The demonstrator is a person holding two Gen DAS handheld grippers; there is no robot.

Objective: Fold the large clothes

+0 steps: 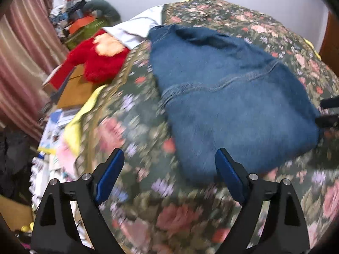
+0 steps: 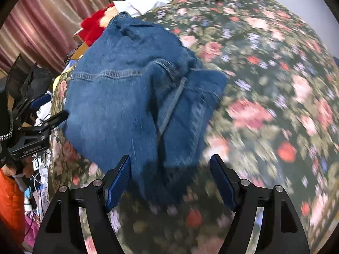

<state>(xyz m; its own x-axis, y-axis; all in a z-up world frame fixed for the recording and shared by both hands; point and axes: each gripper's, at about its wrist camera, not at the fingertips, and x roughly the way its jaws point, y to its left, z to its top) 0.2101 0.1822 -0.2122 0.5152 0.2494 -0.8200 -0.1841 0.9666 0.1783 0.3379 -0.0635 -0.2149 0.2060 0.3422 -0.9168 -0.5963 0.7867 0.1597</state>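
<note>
A blue denim garment (image 1: pixel 228 97) lies folded on the floral bedspread (image 1: pixel 148 201); it also shows in the right wrist view (image 2: pixel 118 97), with a folded-over flap on its right side. My left gripper (image 1: pixel 169 160) is open and empty, just short of the garment's near edge. My right gripper (image 2: pixel 170 165) is open and empty, its fingers either side of the garment's near edge, above it. The left gripper also shows at the left of the right wrist view (image 2: pixel 50 110). Both views are motion-blurred.
A red plush garment (image 1: pixel 99 63) and a white cloth (image 1: pixel 137 27) lie at the bed's far left corner. Beside the bed stand a cluttered shelf (image 1: pixel 84 21), a cardboard box (image 1: pixel 74 91), papers and a striped curtain (image 1: pixel 23 59). The bedspread (image 2: pixel 264 105) stretches right.
</note>
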